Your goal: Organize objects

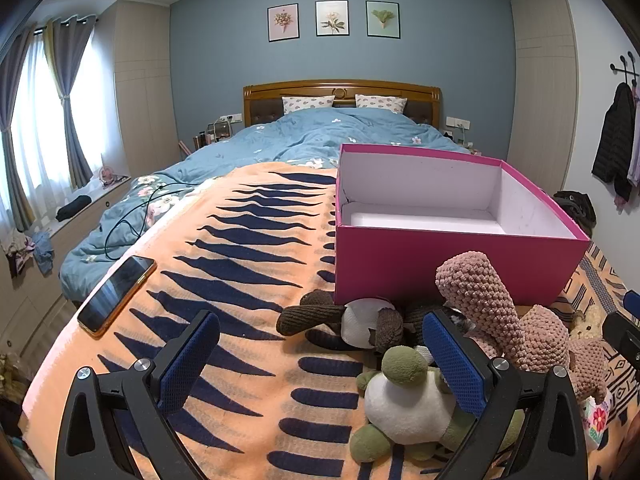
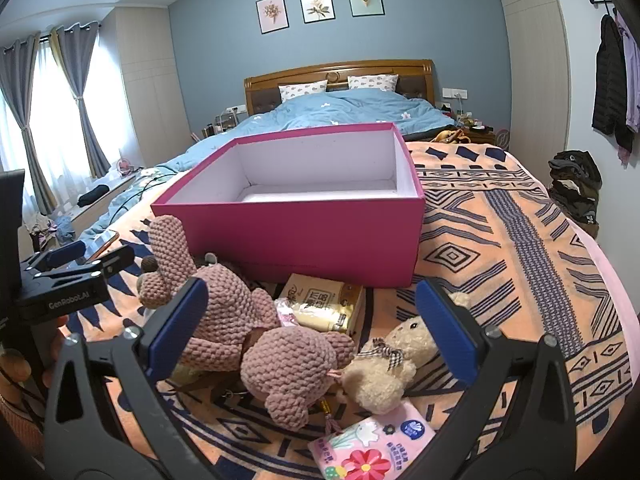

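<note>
Both grippers gape empty: the left gripper with its right finger hiding part of the turtle, the right gripper over the pink bunny. The box sits just beyond the toys, its floor partly hidden.

In the left wrist view, the blue finger pad covers part of the green and white plush turtle, and the brown knitted toy lies partly under other toys. The flowered tissue pack is cut off by the bottom edge. Items on the nightstand are too small to tell.
</note>
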Motion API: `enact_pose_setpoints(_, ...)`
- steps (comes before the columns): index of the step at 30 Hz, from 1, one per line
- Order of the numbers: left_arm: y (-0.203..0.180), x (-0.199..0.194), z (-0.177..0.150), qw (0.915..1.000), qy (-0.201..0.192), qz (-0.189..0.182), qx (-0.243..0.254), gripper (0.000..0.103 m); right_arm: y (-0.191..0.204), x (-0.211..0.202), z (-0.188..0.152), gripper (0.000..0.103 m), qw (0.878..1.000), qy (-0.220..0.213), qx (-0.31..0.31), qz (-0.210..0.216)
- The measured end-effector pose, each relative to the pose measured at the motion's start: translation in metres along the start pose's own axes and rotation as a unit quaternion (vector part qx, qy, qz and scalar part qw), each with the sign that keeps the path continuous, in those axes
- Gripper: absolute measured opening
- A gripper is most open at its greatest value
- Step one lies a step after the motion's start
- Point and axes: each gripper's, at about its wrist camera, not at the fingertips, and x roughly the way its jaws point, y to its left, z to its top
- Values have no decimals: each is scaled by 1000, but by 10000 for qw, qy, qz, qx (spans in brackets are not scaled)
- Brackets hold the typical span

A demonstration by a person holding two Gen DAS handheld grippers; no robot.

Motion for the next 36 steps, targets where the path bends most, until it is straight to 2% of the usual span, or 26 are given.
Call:
enact_pose_setpoints(13, 2, -1, -1, 10000, 14, -53, -10, 103, 3, 3, 0, 103, 9999, 73, -69, 111)
enact_pose_setpoints(23, 12, 0, 6, 9987, 24, -500, 106, 103, 17, 9, 3, 103, 9973, 246, -370, 579)
enact_pose_setpoints(27, 18, -1, 12, 9981, -42, -582, 215, 103, 27, 18, 5, 96, 9935, 459, -609, 843)
enact_pose_setpoints(32, 24, 6, 25, 9969, -51, -716, 322, 103, 28, 39, 7, 77, 9884, 834, -652, 1090)
enact_pose_setpoints(36, 21, 15, 29, 9959, -24, -794, 430, 103, 29, 56, 6, 71, 9820, 1112, -610, 1403)
